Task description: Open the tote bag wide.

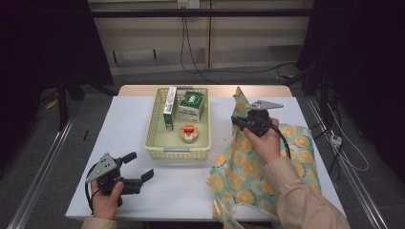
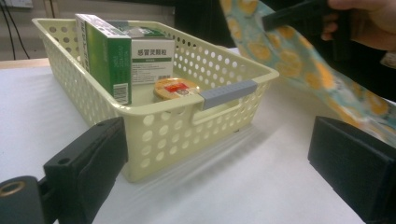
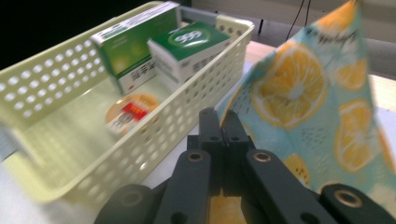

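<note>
Two tools: right tool (image 3: 223,122) pinching cloth bag (image 1: 248,167), hand hiding grip; left tool (image 1: 136,168) spread.

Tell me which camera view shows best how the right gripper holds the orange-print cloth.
The right gripper view: the right gripper is shut on the cloth edge. The high view shows the cloth lifted to a peak; the left gripper view shows it hanging beside the basket.

The high view looks down and forward on the worktop (image 1: 181,191) with the basket (image 1: 154,129) mid-frame. The left gripper view sits low, close before the basket (image 2: 163,126); the right gripper view faces it from beside — both share the basket (image 3: 56,182).
</note>
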